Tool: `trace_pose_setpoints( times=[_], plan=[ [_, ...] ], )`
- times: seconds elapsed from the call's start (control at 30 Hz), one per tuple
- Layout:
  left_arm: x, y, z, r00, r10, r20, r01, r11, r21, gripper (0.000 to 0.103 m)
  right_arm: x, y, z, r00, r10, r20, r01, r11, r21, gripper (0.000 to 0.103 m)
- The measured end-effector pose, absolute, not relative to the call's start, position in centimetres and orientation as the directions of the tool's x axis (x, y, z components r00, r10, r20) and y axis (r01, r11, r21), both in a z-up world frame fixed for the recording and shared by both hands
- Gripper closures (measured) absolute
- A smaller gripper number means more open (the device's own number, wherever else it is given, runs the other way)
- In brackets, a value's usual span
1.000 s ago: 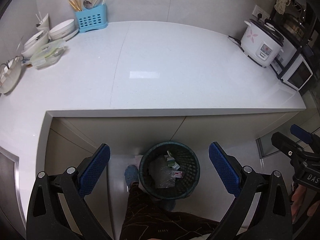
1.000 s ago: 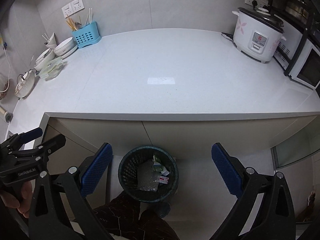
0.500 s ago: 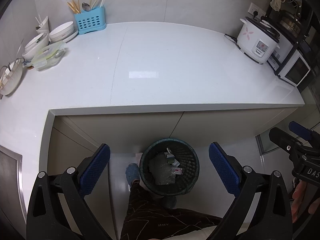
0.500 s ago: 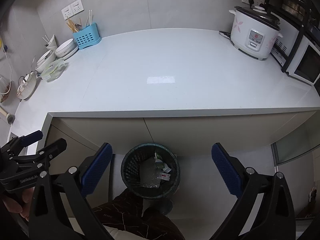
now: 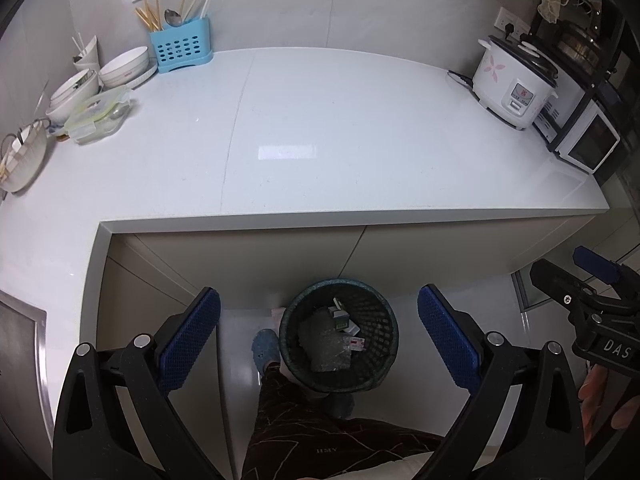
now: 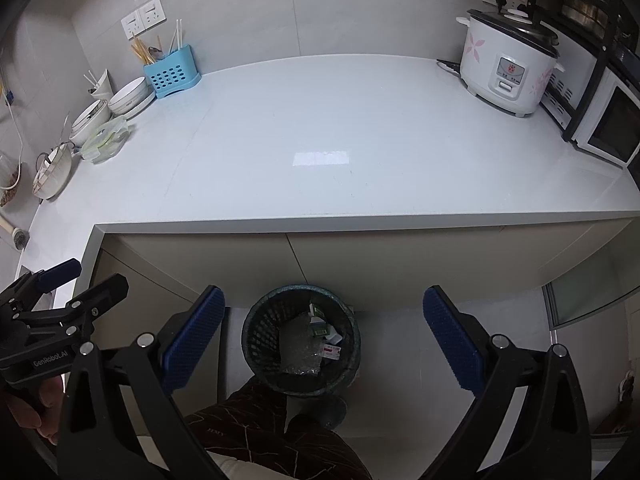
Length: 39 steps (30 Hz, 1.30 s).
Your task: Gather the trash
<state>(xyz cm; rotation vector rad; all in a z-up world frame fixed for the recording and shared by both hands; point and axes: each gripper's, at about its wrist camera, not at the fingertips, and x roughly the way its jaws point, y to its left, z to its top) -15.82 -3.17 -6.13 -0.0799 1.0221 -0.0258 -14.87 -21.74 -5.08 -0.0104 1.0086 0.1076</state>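
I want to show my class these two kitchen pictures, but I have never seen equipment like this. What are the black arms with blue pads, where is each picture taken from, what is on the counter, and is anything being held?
No robot here: a person holds a hand-held gripper in each hand, with a wide-angle camera looking along its two fingers. One picture comes from the left gripper, the other from the right gripper. Both are open and hold nothing. On the white counter stand a rice cooker, a blue cutlery holder, stacked bowls and a clear lidded container. On the floor below sits a dark wastebasket with small cartons and crumpled plastic inside.
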Motion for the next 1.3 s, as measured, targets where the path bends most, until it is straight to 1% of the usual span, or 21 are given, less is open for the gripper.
trace_pose_setpoints(
  times=[1.3],
  plan=[
    [-16.3, -1.6, -5.6, 0.534, -0.044, -0.844, -0.033, 0.997, -0.073, 0.007, -15.4, -20.8, -5.3, 0.529, 0.084, -0.845, -0.098, 0.994, 0.038, 0.008]
  ],
)
